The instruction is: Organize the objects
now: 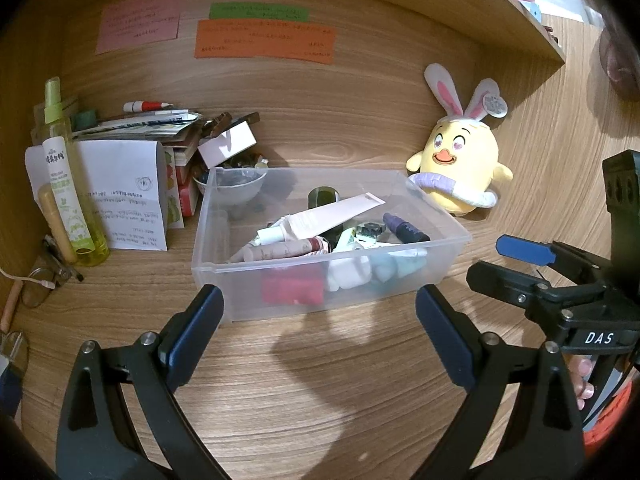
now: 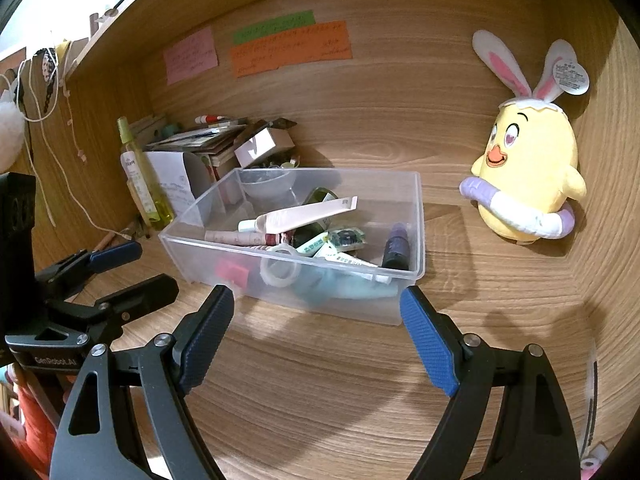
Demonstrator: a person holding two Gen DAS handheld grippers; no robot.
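Note:
A clear plastic bin (image 1: 432, 256) (image 2: 418, 216) stands on the wooden desk, filled with several small cosmetics: a pale pink tube (image 1: 332, 214) (image 2: 304, 213), a purple bottle (image 1: 404, 229) (image 2: 396, 246), sachets and a red item. My left gripper (image 1: 320, 304) is open and empty just in front of the bin. My right gripper (image 2: 318, 304) is open and empty, also in front of the bin; it shows in the left wrist view (image 1: 516, 264) at the right. The left gripper shows in the right wrist view (image 2: 132, 268) at the left.
A yellow chick plush with rabbit ears (image 1: 460, 160) (image 2: 528, 184) leans at the back right. A green spray bottle (image 1: 68, 172) (image 2: 140, 172), a folded letter (image 1: 124, 196), stacked booklets and a small white box (image 1: 228, 146) crowd the left. Coloured notes (image 1: 264, 38) are on the back wall.

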